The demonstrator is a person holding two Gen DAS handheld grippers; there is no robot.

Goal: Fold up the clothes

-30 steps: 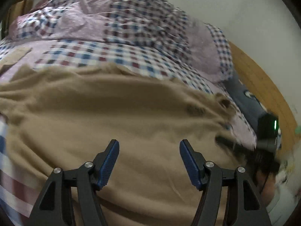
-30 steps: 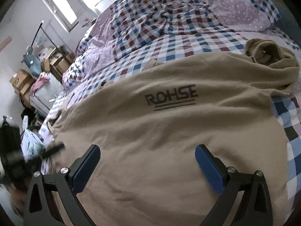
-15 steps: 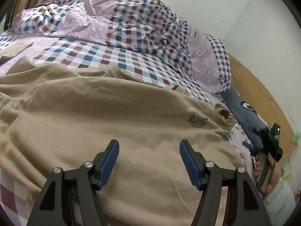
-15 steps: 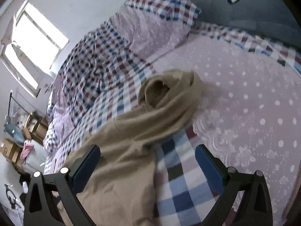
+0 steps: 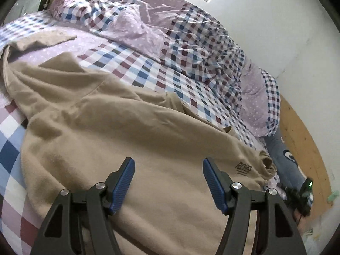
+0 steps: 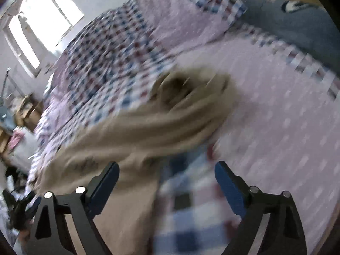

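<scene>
A tan hooded sweatshirt (image 5: 131,140) with a dark chest logo (image 5: 243,167) lies spread on the checked bedsheet (image 5: 146,72). My left gripper (image 5: 168,182) hangs open just above its lower body, nothing between the blue pads. One sleeve (image 5: 44,40) stretches off to the far left. In the blurred right wrist view the sweatshirt's hood (image 6: 187,89) lies bunched near the pillows, and my right gripper (image 6: 166,186) stands wide open over the shirt's shoulder edge and the sheet. The right gripper also shows at the left wrist view's right edge (image 5: 301,193).
A crumpled checked and lilac quilt (image 5: 170,27) is piled along the wall side. A blue-grey pillow (image 6: 301,21) lies by the wooden headboard (image 5: 303,144). A window (image 6: 42,25) and cluttered boxes (image 6: 23,110) stand beyond the bed's far side.
The left gripper has drifted left along the sweatshirt, bringing the sleeve into view. The right gripper has swung from the chest logo toward the hood and is still moving, blurring its view.
</scene>
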